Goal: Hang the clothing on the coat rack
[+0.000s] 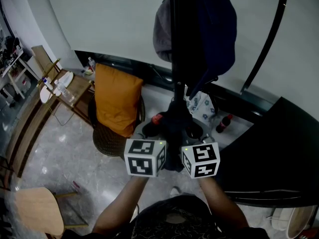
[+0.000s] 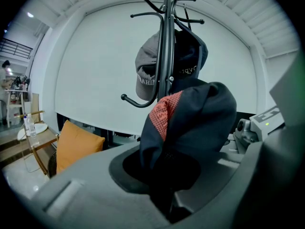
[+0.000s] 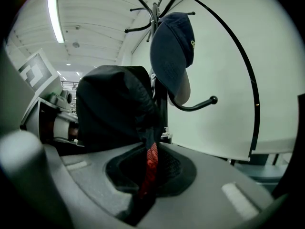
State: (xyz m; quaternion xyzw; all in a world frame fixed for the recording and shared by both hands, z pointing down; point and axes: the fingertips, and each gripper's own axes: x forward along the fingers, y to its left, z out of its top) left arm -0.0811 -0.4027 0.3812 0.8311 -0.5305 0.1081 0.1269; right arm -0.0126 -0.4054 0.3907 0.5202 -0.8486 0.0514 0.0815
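The left hand-held gripper (image 2: 164,194) and the right hand-held gripper (image 3: 143,194) are each clamping a fold of the same dark jacket (image 2: 190,123). Its red mesh lining is showing right at both pairs of jaws. In the head view the jacket is hanging bunched between the two grippers, close against the pole of the coat rack (image 1: 174,59), which is rising at 12 o'clock. It is not yet hanging on any hook.

The upper arms of the rack are already carrying a grey cap (image 2: 145,70) and a dark blue cap (image 3: 174,51). A bare lower hook (image 2: 138,102) is curving out at about 9 o'clock from the pole in the left gripper view. Another bare hook (image 3: 198,105) is reaching toward 3 o'clock in the right gripper view.

To hang it well, I would lift both grippers together and spread the collar between them. I would then drop the cloth over the ball tip of a bare hook, letting go only once the hook is bearing the weight. The lift should stay below the caps, which look easy to knock off.

The grey cap is showing white capitals, partly hidden, seemingly "AHIN". The blue cap is carrying small pale lettering, too small to read.
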